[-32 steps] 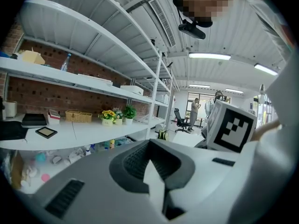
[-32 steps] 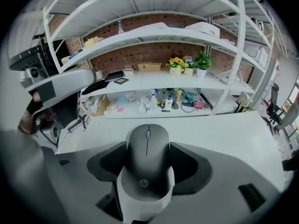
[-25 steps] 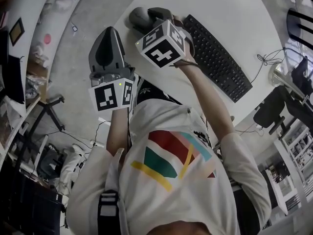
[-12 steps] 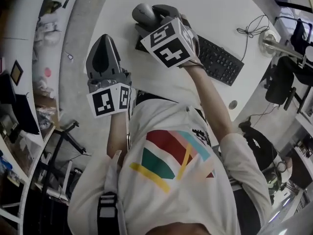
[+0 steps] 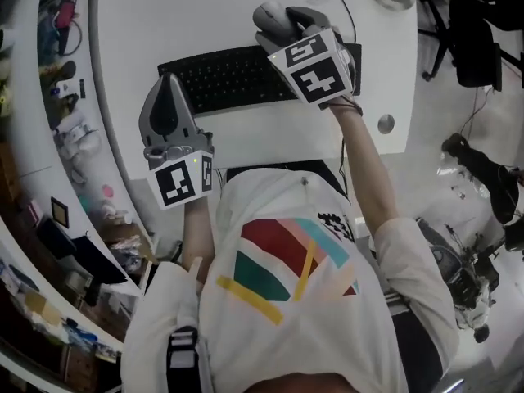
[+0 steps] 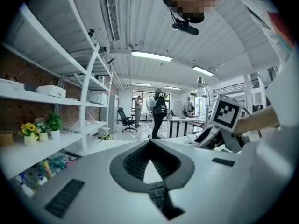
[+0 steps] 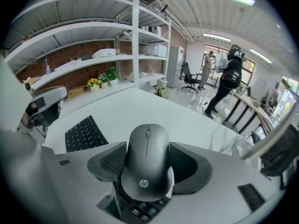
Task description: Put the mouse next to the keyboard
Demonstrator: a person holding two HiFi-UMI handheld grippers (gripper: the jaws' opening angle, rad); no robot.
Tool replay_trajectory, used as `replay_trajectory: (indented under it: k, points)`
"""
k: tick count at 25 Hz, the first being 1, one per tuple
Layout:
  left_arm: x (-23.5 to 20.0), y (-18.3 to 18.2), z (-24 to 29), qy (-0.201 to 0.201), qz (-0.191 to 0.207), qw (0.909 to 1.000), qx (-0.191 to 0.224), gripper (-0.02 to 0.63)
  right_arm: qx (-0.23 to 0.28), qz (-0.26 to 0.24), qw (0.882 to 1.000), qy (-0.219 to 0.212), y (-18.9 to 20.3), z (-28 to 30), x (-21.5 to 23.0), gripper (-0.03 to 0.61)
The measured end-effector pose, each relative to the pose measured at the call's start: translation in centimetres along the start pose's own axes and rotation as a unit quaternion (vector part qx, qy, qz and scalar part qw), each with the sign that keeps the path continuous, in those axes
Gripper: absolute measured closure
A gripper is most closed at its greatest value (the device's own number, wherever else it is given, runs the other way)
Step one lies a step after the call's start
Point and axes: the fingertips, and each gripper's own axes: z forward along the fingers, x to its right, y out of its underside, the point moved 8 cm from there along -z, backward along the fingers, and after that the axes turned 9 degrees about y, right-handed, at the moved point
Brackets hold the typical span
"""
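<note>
Right claw (image 5: pixel 283 25) gripping mouse (image 7: pixel 145 162), arm extended by keyboard (image 5: pixel 221 76), left claw (image 5: pixel 169 80) closed

mouse (image 5: pixel 268 15) behind keyboard (image 5: pixel 221 76), which lies on the table (image 5: pixel 205 11).

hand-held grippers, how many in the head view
2: left hand-held gripper, shut and empty, by the keyboard's left end; right hand-held gripper, holding the mouse, at its right end.

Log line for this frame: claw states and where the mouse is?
right claw shut on mouse | left claw shut, empty, at left end of keyboard | mouse held near keyboard | not released yet
</note>
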Motion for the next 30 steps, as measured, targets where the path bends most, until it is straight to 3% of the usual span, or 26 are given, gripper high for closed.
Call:
replay_trajectory:
  k: [7,16,20,30]
  points:
    - [6.9,0.7,5.1,0.100,0.007,0.9946,-0.025,0.569,-0.035,0.115,0.987,0.105,11.0,-5.6,10.3,0.279]
    - [14.3,1.4,7.7,0.146,0.031,0.9873,-0.054,0.569,-0.071,0.185,0.971,0.136,21.3,-9.8,16.0,0.279]
    - [15.9,1.9,8.0,0.156,0.026,0.9855,-0.062,0.569,-0.078,0.201,0.967,0.132,23.5,-9.8,16.1,0.279]
    - [18.3,1.3,7.3,0.171,0.034,0.9826,-0.065,0.569,-0.068,0.215,0.964,0.139,24.7,-10.4,16.0,0.279]
